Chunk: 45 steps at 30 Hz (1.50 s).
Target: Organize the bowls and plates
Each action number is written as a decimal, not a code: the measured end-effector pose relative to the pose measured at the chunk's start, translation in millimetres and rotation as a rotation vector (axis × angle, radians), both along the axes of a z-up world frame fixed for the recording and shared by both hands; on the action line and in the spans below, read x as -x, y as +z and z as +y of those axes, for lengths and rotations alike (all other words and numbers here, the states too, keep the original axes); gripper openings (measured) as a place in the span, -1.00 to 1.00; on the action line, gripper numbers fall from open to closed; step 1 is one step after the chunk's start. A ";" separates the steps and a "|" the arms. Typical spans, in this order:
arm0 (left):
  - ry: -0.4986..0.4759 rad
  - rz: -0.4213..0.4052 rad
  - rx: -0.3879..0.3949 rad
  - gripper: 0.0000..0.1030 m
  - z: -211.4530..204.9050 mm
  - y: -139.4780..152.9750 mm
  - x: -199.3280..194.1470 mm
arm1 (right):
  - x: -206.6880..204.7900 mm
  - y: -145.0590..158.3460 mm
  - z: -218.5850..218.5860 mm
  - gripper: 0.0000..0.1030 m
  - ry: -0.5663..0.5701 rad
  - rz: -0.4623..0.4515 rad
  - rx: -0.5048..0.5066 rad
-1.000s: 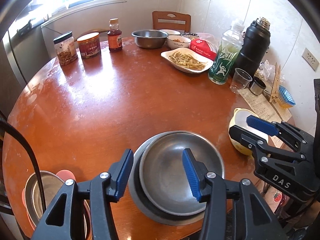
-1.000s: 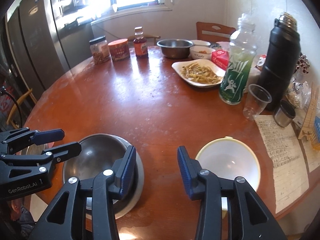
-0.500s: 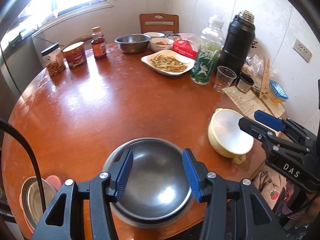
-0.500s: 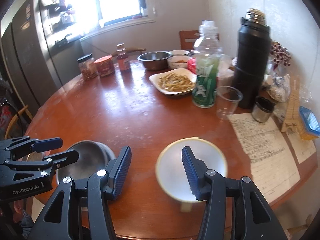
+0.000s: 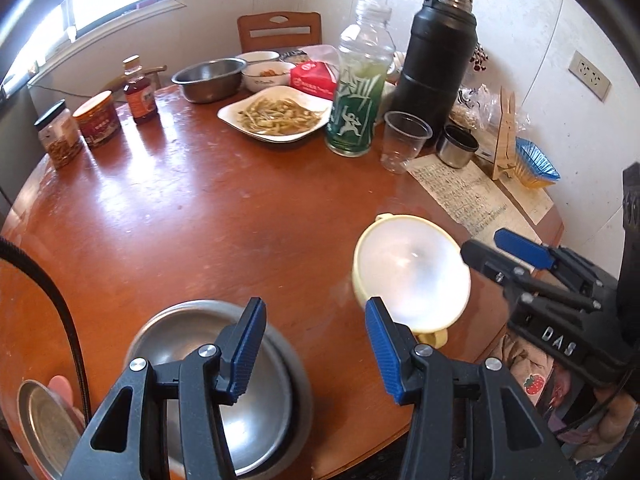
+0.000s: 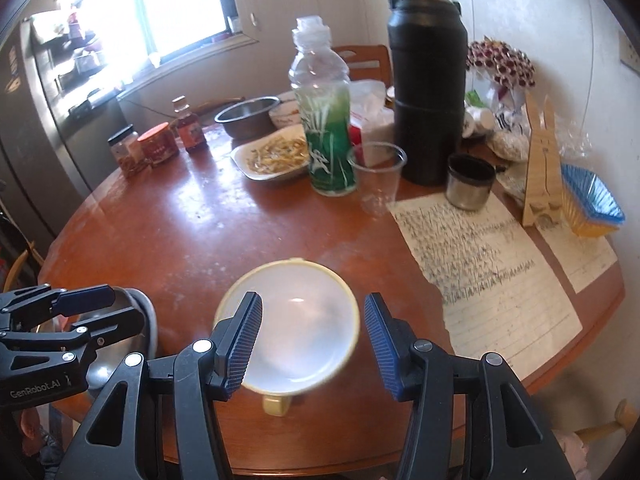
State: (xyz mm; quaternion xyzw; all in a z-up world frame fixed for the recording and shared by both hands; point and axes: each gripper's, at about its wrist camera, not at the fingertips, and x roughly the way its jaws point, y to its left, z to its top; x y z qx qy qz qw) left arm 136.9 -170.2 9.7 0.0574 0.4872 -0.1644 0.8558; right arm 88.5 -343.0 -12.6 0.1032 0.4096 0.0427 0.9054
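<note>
the right gripper (image 6: pixel 312 340) hangs spread and empty above the yellow bowl (image 6: pixel 296 320), which sits near the front edge of the round wooden table (image 6: pixel 208 220). the left gripper (image 5: pixel 312 344) is likewise spread, pinching nothing, between that bowl (image 5: pixel 412 272) and the stacked steel bowls (image 5: pixel 192 344) just left of it.
</note>
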 end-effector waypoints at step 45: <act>-0.018 0.143 -0.063 -0.02 -43.7 -63.6 -47.4 | -31.5 -54.9 -8.1 -0.67 0.032 0.131 0.004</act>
